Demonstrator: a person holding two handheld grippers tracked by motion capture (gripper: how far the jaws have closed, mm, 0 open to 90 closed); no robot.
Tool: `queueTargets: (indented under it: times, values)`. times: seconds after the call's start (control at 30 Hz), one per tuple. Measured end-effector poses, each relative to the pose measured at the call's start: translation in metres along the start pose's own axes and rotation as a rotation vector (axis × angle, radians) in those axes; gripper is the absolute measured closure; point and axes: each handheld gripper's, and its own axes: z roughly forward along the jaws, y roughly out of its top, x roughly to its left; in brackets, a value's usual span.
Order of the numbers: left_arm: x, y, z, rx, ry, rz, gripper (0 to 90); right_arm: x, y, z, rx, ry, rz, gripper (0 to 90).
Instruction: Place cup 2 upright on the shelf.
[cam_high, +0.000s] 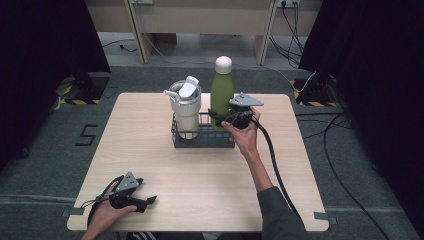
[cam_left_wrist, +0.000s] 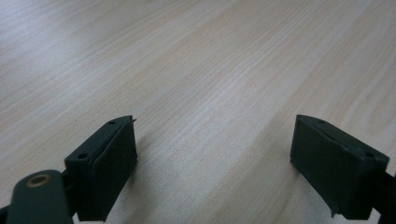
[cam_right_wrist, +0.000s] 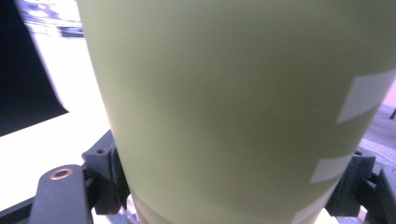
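Note:
A green bottle (cam_high: 221, 91) with a white cap stands upright in the right side of a dark wire basket (cam_high: 202, 139) at the middle of the table. My right gripper (cam_high: 220, 116) is shut on the green bottle (cam_right_wrist: 233, 107), its black pads pressed against the body on both sides. A cream tumbler (cam_high: 185, 107) with a flip lid stands in the basket's left side. My left gripper (cam_high: 150, 200) rests near the table's front left corner. Its jaws stand wide apart over bare wood, around the left gripper's (cam_left_wrist: 215, 168) empty gap.
The light wooden table (cam_high: 150, 150) has free room around the basket. Cables trail across the grey floor at the right. Dark curtains hang at both sides, and wooden furniture legs stand behind the table.

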Motion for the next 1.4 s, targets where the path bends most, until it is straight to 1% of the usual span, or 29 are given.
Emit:
queueTargets:
  times: [0.17, 0.2, 0.33, 0.4, 0.57, 0.77, 0.87, 1.17, 1.27, 1.3, 1.4]
  values:
    - [0.0, 0.0, 0.0, 0.0, 0.0, 0.0, 13.8, -0.004, -0.004, 0.01, 0.004, -0.01, 0.016, 21.0]
    - [0.0, 0.0, 0.0, 0.0, 0.0, 0.0, 13.8, -0.006, -0.006, 0.012, 0.003, -0.014, 0.011, 21.0]
    - [0.0, 0.0, 0.0, 0.0, 0.0, 0.0, 13.8, -0.008, -0.011, 0.02, 0.015, -0.018, 0.023, 21.0]
    - [0.0, 0.0, 0.0, 0.0, 0.0, 0.0, 13.8, -0.008, -0.014, 0.022, 0.022, -0.023, 0.02, 21.0]
    - [0.0, 0.0, 0.0, 0.0, 0.0, 0.0, 13.8, -0.008, -0.021, 0.028, 0.025, -0.024, 0.033, 21.0]
    - [0.0, 0.0, 0.0, 0.0, 0.0, 0.0, 13.8, -0.006, -0.03, 0.035, 0.035, -0.025, 0.037, 21.0]
    - [0.0, 0.0, 0.0, -0.001, 0.001, 0.0, 13.8, -0.005, -0.034, 0.036, 0.043, -0.026, 0.039, 21.0]
    - [0.0, 0.0, 0.0, -0.003, 0.002, 0.0, 13.8, -0.007, -0.044, 0.039, 0.038, -0.036, 0.048, 21.0]
    - [0.0, 0.0, 0.0, -0.003, 0.001, 0.0, 13.8, -0.006, -0.046, 0.04, 0.04, -0.041, 0.036, 21.0]
    - [0.0, 0.0, 0.0, -0.003, 0.001, 0.0, 13.8, -0.006, -0.047, 0.041, 0.039, -0.04, 0.042, 21.0]
    - [0.0, 0.0, 0.0, -0.002, 0.002, 0.0, 13.8, -0.005, -0.05, 0.043, 0.044, -0.039, 0.036, 21.0]
